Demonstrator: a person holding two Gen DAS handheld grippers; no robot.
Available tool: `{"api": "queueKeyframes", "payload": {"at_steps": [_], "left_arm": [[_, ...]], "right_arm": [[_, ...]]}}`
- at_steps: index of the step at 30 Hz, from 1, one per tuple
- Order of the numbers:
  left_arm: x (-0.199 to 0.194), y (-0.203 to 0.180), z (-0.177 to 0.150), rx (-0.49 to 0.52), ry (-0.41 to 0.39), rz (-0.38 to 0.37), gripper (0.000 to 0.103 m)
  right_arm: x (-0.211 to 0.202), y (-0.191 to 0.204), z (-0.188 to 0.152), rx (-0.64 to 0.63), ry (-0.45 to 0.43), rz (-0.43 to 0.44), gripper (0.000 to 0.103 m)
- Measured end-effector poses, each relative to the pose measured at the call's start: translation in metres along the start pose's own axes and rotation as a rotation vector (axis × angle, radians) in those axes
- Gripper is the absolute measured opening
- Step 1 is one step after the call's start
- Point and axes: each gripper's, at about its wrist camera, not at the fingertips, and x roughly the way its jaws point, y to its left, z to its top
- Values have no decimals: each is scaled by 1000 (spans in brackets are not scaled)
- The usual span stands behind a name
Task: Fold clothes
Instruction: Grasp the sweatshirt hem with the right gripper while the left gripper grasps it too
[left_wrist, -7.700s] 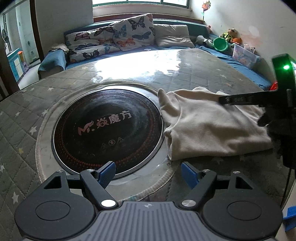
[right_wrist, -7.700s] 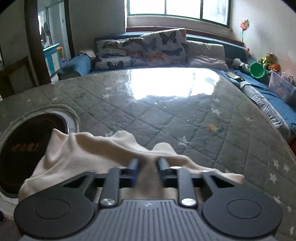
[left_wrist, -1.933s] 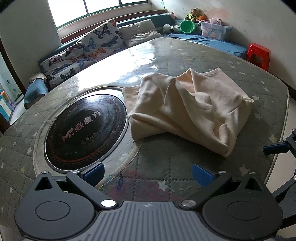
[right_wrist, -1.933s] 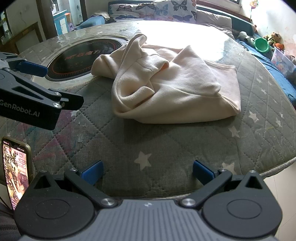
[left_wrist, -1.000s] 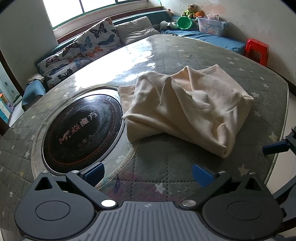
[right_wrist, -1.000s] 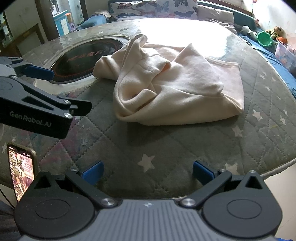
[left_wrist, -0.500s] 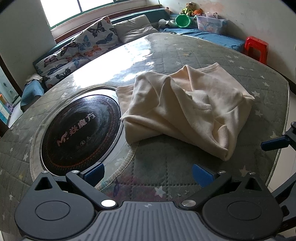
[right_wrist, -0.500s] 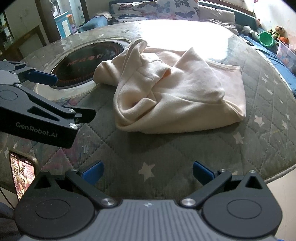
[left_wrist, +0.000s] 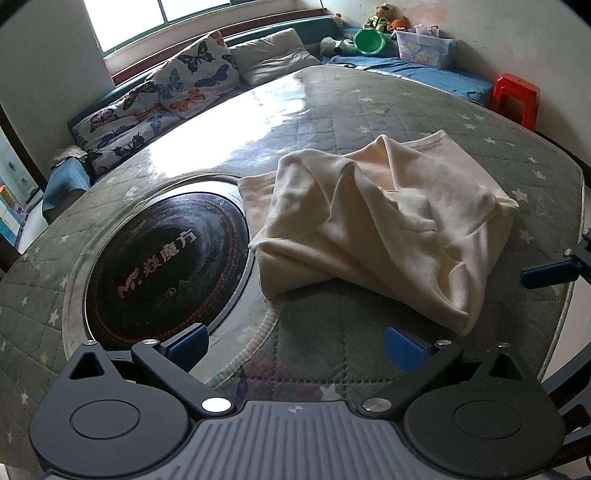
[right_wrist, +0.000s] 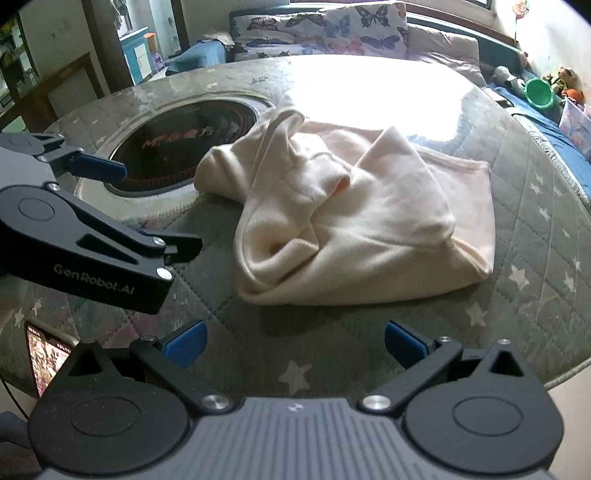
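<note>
Left wrist view: the left gripper (left_wrist: 293, 341) hung with its jaws apart, empty, above the quilted surface (left_wrist: 369, 110). The cream garment (left_wrist: 384, 221) lay bunched ahead and to its right, one edge over the rim of the black induction hob (left_wrist: 166, 254), which sat ahead-left.

Right wrist view: the right gripper (right_wrist: 293, 343) was likewise spread, holding nothing; the cream garment (right_wrist: 351, 221) lay straight ahead, the left gripper (right_wrist: 147, 206) to its left.

Next step, done well: probably pinch two outer corners, lift, and spread flat before creasing.

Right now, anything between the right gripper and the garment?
Nothing: right wrist view shows only bare quilted cover between the right gripper and the garment.
</note>
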Motion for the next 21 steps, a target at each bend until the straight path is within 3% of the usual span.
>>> {"api": "queueKeyframes", "payload": {"at_steps": [17, 21], "left_arm": [[-1, 13, 24, -17, -43, 21, 103], [0, 17, 38, -50, -68, -21, 103]], "right_arm": [[-11, -13, 31, -21, -111, 5, 103], [-10, -24, 38, -8, -152, -11, 103]]}}
